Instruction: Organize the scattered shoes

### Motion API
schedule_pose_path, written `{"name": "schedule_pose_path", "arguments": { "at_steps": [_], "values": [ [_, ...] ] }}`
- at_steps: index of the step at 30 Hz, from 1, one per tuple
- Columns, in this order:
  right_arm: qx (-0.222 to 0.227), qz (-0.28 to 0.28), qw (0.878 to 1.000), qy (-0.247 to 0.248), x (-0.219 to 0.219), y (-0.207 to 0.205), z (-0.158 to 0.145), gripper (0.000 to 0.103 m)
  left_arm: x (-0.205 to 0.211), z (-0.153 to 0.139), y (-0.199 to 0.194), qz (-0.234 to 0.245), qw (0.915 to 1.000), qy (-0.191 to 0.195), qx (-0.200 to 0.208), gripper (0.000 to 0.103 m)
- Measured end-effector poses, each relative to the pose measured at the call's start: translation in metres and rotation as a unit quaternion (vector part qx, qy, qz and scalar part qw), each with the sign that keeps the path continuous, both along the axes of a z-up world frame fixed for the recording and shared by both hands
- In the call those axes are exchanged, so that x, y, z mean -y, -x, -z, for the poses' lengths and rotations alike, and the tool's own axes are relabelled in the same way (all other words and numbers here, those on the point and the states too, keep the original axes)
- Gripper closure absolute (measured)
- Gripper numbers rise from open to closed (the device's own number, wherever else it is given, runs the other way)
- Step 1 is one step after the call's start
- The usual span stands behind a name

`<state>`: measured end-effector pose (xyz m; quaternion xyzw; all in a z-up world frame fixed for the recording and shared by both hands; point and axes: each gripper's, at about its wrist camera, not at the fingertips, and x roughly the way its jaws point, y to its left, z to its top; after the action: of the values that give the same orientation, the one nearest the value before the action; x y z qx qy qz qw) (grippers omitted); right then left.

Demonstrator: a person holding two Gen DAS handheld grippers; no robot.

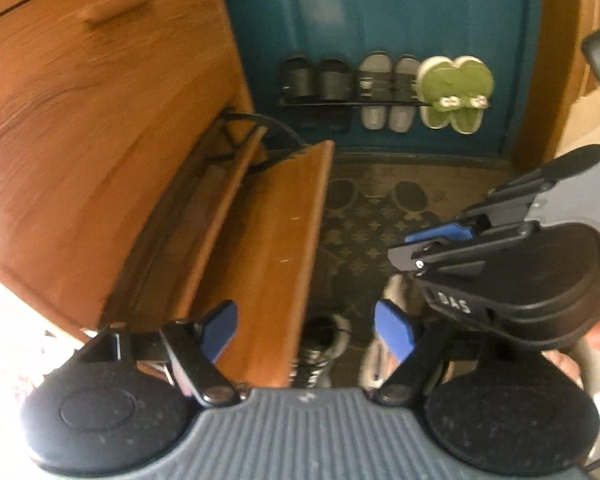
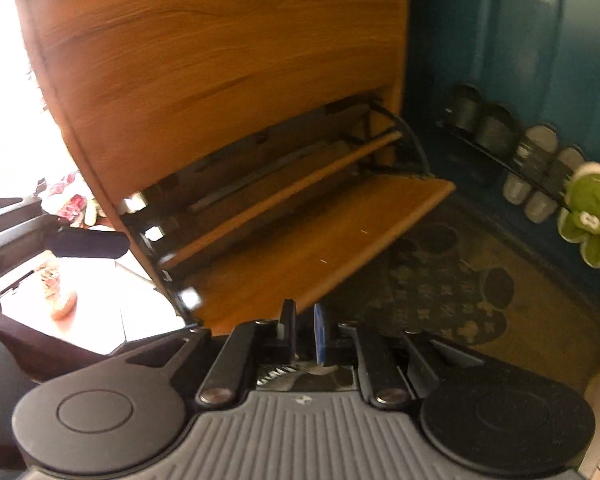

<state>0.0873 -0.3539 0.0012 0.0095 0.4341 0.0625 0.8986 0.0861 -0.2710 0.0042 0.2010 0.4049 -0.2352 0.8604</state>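
From the left wrist, our left gripper (image 1: 306,330) stands wide apart and holds nothing, poised over two sneakers (image 1: 320,350) on the doormat (image 1: 380,216) at six o'clock; that spread would suit straddling a shoe. At nine o'clock the cabinet's tilt-out shoe drawer (image 1: 260,240) hangs open, showing no shoes in the part we can see. Slippers (image 1: 384,90) hang in pairs on the door rack (image 1: 340,102) at twelve.

From the right wrist, our right gripper (image 2: 302,334) is nearly shut with a thin gap; something pale sits low behind the fingers, but we cannot tell whether it is pinched. The drawer lies open at eleven o'clock.
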Motion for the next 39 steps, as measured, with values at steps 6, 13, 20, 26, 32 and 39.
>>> {"name": "schedule_pose_path", "arguments": {
  "at_steps": [6,13,20,26,32,39],
  "values": [
    [-0.011,0.038,0.999,0.022,0.04,0.022,0.011,0.057,0.043,0.011,0.026,0.036,0.9992,0.007,-0.015,0.001],
    [-0.031,0.073,0.996,0.036,0.081,0.05,0.032,0.051,0.092,0.031,0.057,0.071,0.9968,-0.002,-0.037,0.0],
    [-0.053,0.093,0.993,0.04,0.112,0.075,0.056,0.049,0.135,0.065,0.083,0.099,0.993,-0.029,-0.056,0.0],
    [-0.067,0.117,0.99,0.041,0.138,0.093,0.075,0.049,0.159,0.091,0.1,0.117,0.9911,-0.033,-0.054,0.0],
    [-0.083,0.134,0.986,0.05,0.159,0.106,0.097,0.05,0.171,0.116,0.119,0.125,0.9894,-0.008,-0.073,0.0],
    [-0.106,0.166,0.979,0.048,0.187,0.126,0.123,0.05,0.186,0.14,0.133,0.139,0.9862,0.0,-0.09,0.0]
  ]
}}
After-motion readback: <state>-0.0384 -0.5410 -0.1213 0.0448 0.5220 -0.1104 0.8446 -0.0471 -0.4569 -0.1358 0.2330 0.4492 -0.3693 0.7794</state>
